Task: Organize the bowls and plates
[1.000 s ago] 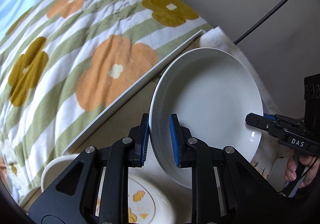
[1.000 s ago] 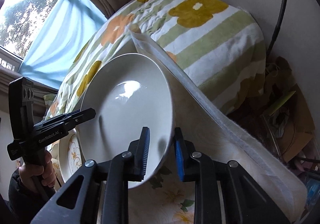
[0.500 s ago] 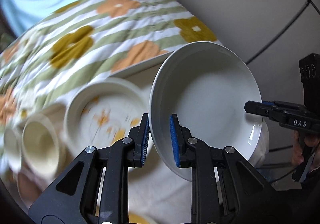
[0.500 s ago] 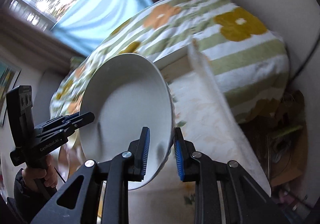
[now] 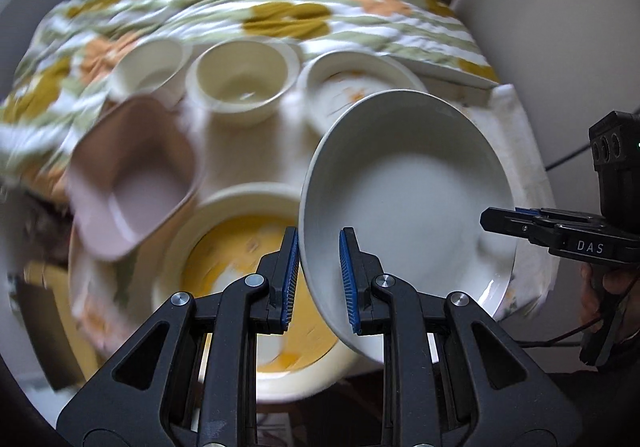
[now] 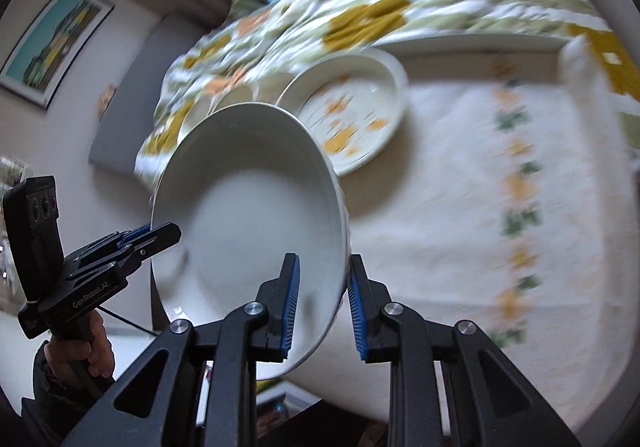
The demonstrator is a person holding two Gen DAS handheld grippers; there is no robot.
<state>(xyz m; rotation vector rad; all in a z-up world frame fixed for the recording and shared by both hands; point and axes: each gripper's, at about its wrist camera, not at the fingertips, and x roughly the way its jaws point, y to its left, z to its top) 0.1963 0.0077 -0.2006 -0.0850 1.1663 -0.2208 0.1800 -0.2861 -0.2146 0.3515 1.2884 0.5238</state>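
The left gripper (image 5: 319, 279) is pinched on the rim of a plain white deep plate (image 5: 408, 203), one blue pad on the outside of the wall and one on the inside, gripping at about seven o'clock on the dish as the left wrist view shows it. The right gripper (image 6: 322, 297) pinches the same white deep plate (image 6: 248, 231) on its opposite edge, at about five o'clock in the right wrist view, again with the rim between its two pads (so the dish hangs between both tools, tilted, its hollow facing the cameras). In the left view the right gripper (image 5: 496, 219) reaches the rim at three o'clock, its black handle marked with white letters, and a hand (image 5: 608, 291) grasps it lower down at four o'clock. In the right view the left gripper (image 6: 160, 237) meets the rim at nine o'clock, with a hand (image 6: 80, 351) under it at eight o'clock. The plate is held off the cream tablecloth (image 6: 480, 227), which carries a row of small flowers. Below the plate at eight o'clock in the left view lies a yellow-centred plate (image 5: 240, 259); at ten o'clock a pink square bowl (image 5: 132, 175); at eleven o'clock two cream bowls (image 5: 242, 83) (image 5: 148, 65); at twelve o'clock a flower-patterned plate (image 5: 344, 87), blurred. Beyond them a striped blanket with orange and mustard flowers (image 5: 280, 7) covers the far side.
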